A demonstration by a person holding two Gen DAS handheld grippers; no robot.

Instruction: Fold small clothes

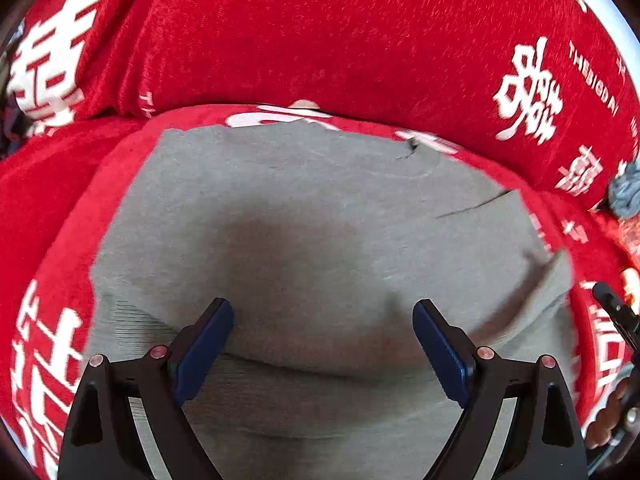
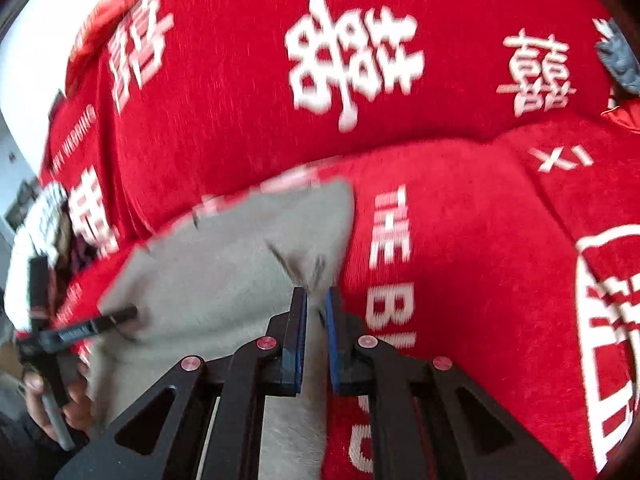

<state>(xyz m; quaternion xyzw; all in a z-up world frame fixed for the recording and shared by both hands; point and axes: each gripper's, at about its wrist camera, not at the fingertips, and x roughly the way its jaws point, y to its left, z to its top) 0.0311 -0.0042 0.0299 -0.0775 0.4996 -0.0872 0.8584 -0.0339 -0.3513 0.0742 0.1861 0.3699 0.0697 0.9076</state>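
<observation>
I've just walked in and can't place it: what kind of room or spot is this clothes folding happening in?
Probably a home, likely a sofa: a red cover printed with white wedding characters drapes over a cushioned seat and backrest, and the grey garment lies on it.

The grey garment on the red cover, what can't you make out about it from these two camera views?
- Near hem of the grey knit garment: in the left wrist view, hidden behind the open left tool.
- Pinched edge: in the right wrist view, hidden between the pads of the right tool, and motion-blurred.
- Garment type: collar, sleeves unclear in both.
- White lettering on the red patterned sofa cover: partly blurred.
</observation>
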